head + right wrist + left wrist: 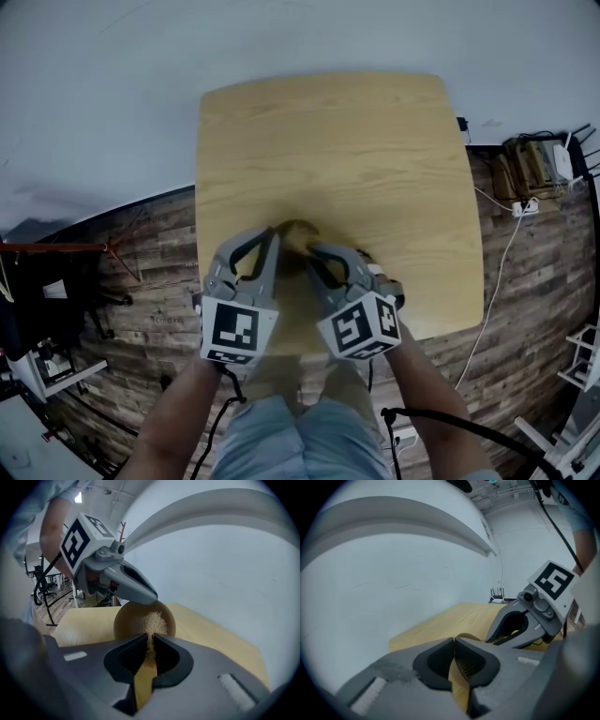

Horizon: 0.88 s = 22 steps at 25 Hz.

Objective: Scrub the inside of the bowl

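holding the wooden bowl [127, 620] by its rim, my left claw [151, 600] is clenched on the bowl's upper edge. in the left gripper view its two pads meet at the tips, with a thin tan strip of the bowl's wall pinched between them. the bowl is tipped on its side, so in the right gripper view i look straight into its hollow. my right claw [151, 640] faces that opening and is clamped on the flat wooden handle of a brush [153, 620]. the brush's pale, frizzy bristle tuft stands up past the claw tips and lies against the inside of the bowl, right of its middle. from the head view only a brown arc of the bowl's rim shows between the two claws, which lean in toward it from either side with their marker cubes [234, 330] on the side away from the bowl. under the bowl is the light wooden table [375, 141], most of its top stretching beyond the bowl. i cannot tell whether the bowl's lower edge touches it.
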Each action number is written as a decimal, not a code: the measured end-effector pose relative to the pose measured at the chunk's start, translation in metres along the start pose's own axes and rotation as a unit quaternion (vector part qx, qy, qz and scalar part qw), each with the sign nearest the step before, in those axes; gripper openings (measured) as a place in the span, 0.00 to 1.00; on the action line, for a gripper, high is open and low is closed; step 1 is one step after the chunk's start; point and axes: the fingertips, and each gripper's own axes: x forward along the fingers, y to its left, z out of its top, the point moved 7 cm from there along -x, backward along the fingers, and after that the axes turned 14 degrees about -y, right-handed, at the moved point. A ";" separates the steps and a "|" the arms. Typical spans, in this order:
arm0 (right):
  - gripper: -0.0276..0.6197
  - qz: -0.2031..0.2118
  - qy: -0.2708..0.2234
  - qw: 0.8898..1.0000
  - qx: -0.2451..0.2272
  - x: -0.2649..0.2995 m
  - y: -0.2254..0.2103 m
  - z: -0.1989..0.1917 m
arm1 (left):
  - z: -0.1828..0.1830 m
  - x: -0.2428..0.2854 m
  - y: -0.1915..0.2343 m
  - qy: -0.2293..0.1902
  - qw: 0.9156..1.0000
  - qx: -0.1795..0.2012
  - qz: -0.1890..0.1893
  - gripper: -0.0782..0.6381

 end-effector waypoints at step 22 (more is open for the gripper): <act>0.09 0.128 -0.006 0.991 0.043 -0.016 0.022 0.014 | -0.002 0.004 0.002 0.011 1.000 0.010 -0.002 0.15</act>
